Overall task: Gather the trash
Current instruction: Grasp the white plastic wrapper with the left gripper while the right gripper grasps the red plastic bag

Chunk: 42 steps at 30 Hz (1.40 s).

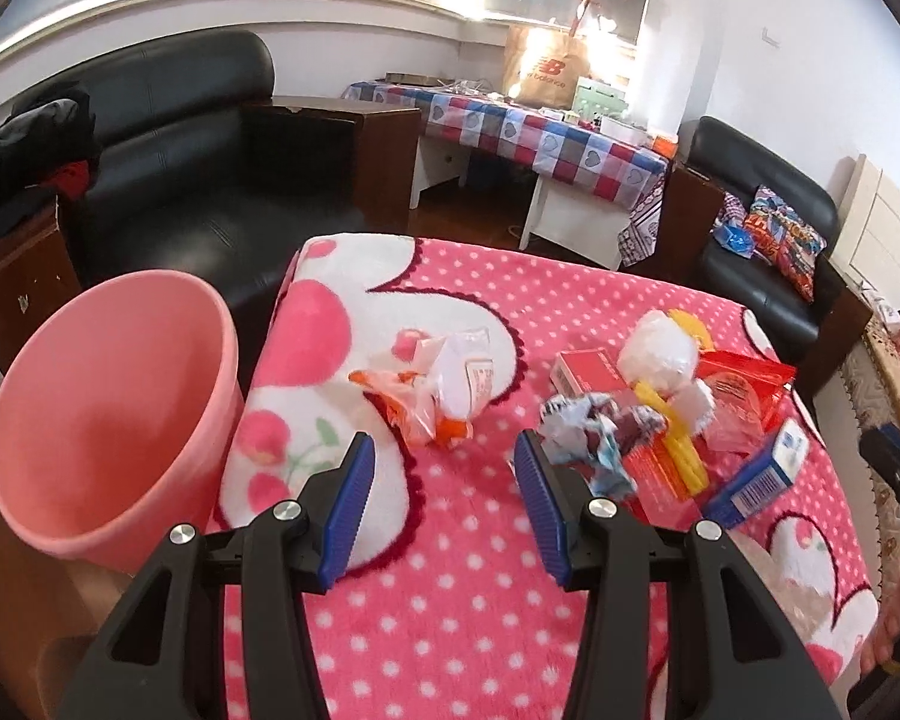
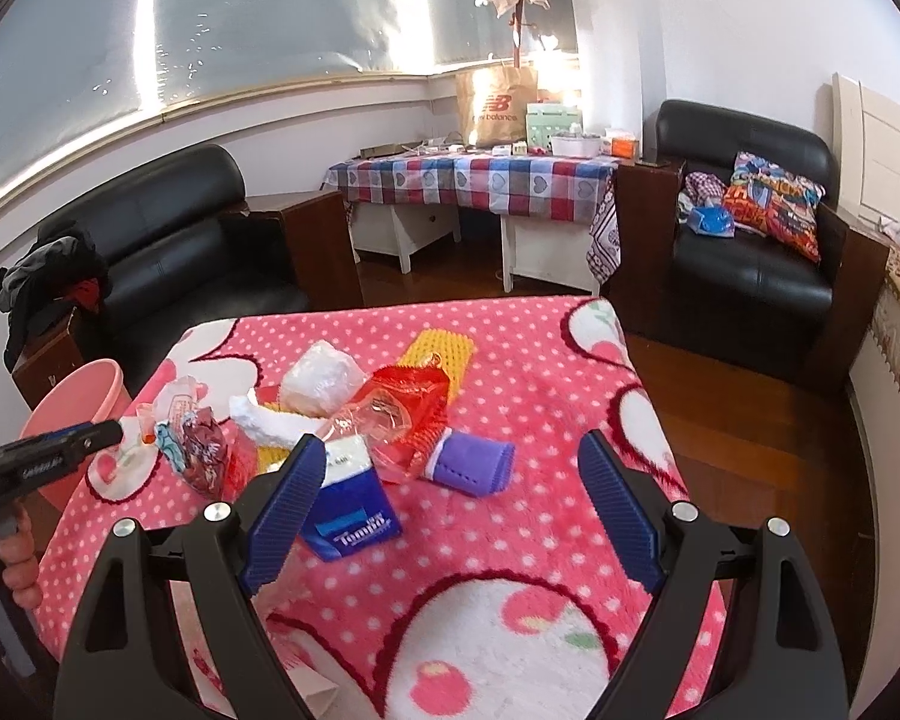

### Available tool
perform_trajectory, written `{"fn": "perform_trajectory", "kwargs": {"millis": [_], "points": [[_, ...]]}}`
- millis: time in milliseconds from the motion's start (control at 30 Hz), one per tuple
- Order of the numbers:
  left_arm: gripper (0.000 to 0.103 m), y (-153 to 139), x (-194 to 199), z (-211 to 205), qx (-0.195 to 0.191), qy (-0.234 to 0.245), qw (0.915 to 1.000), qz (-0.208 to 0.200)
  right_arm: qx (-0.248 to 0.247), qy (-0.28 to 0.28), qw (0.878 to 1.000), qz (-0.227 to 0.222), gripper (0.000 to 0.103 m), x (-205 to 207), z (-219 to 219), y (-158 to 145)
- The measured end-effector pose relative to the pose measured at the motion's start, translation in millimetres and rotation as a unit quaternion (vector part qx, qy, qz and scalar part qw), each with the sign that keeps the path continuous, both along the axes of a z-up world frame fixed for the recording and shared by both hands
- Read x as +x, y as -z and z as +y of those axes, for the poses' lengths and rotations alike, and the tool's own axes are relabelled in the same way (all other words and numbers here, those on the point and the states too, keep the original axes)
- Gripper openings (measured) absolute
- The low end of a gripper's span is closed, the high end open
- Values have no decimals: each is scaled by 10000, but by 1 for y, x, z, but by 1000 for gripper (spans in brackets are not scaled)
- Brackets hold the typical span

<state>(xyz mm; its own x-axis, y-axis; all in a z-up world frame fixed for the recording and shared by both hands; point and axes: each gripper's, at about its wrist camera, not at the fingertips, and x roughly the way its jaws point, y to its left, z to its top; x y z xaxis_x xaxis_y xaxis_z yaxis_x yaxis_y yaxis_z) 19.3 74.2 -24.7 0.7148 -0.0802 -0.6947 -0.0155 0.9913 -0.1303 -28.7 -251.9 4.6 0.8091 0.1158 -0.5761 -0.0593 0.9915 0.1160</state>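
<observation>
Looking past our left tongs (image 1: 444, 462), open and empty, we see the crumpled wrapper (image 1: 432, 387) just ahead, the pink bin (image 1: 114, 414) to its left; right tongs (image 2: 450, 468) open too.

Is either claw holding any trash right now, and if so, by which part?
Nothing is held. The left claw and right claw both stand open above the pink blanket, with the trash lying loose ahead of them.

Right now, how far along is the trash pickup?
Nothing looks done: the pink bin shows no trash inside. Nothing is in hand; the left tool and right tool are both open above the blanket. Left: orange-and-white wrapper, crumpled foil wrapper, red bag, blue box.
</observation>
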Motion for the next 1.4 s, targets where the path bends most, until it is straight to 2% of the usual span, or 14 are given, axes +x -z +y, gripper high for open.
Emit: {"fn": "perform_trajectory", "kwargs": {"millis": [267, 400, 533, 733, 900, 1033, 1133, 1200, 1400], "points": [[47, 20, 37, 7, -81, -244, 9991, 325, 86, 49, 9999, 121, 86, 0, -11, 8], [21, 31, 45, 10, -227, -185, 9985, 455, 160, 78, 9996, 215, 86, 3, -17, 13], [12, 33, 46, 10, -263, -148, 9987, 416, 181, 42, 9994, 284, 86, 6, -19, 16], [11, 23, 35, 8, -201, -113, 9994, 272, 217, -121, 9991, 331, 86, 7, -17, 19], [11, 12, 21, 7, -214, -80, 9996, 168, 363, -395, 9981, 307, 80, 5, -12, 16], [11, 3, 10, 9, -265, -115, 9995, 91, 113, -452, 9984, 322, 69, 12, -7, 17], [11, -2, 4, 12, -282, -138, 9995, 32, 134, -430, 9981, 419, 62, 26, -13, 20], [11, -5, 0, 14, -301, -145, 9994, 16, 160, -417, 9979, 473, 62, 35, -17, 24], [11, -5, -4, 18, -286, -223, 9993, 60, 342, -443, 9933, 1007, 61, 71, -26, 48]]}}
